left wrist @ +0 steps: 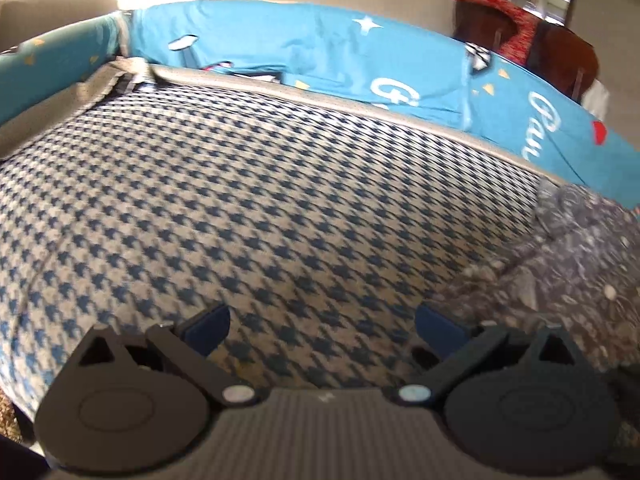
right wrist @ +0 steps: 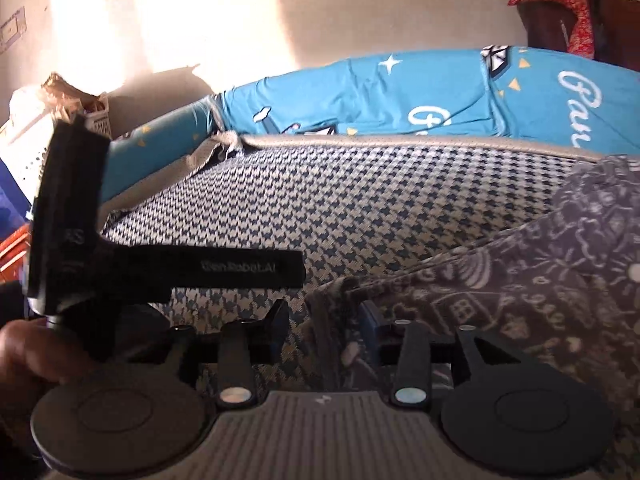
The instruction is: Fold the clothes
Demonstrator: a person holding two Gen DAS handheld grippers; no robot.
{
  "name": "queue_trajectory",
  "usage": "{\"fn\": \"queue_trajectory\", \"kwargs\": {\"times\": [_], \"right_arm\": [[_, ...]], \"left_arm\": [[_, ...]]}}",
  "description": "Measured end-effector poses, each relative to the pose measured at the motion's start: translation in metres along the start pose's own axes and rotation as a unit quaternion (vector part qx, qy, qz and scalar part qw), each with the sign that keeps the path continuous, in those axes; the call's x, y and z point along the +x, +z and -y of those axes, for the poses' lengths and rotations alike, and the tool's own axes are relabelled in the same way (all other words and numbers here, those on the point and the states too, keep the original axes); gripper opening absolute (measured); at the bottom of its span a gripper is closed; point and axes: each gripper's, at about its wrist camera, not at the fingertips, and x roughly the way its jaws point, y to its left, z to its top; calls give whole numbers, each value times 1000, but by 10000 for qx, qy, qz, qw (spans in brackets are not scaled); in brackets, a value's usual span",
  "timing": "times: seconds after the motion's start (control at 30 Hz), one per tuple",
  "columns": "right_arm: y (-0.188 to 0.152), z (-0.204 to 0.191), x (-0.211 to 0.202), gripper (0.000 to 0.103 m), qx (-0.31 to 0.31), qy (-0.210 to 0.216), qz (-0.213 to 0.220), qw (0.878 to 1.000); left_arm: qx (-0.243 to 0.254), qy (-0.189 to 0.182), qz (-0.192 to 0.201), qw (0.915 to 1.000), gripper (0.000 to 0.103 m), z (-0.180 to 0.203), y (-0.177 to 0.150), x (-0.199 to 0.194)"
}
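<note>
Lying at the right side of a blue-and-cream houndstooth mattress, the dark grey garment with a white doodle print spreads crumpled, one folded edge reaching down between the jaws of the right gripper. Those jaws stand partly apart with the cloth between them; whether the pads press it cannot be told. The left gripper hangs over bare houndstooth with jaws wide and nothing in them, the garment just beside its right finger. A turquoise printed sheet borders the mattress's far side.
</note>
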Motion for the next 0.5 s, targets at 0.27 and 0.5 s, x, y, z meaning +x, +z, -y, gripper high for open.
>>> {"fn": "queue_trajectory", "kwargs": {"times": [0.27, 0.5], "right_arm": [[-10, 26, -50, 45, 524, -415, 237, 9975], [-23, 51, -71, 46, 943, -815, 124, 9921]], "left_arm": [[145, -780, -266, 9965, 103, 17, -10, 5], [358, -1042, -362, 9933, 97, 30, -16, 12]]}}
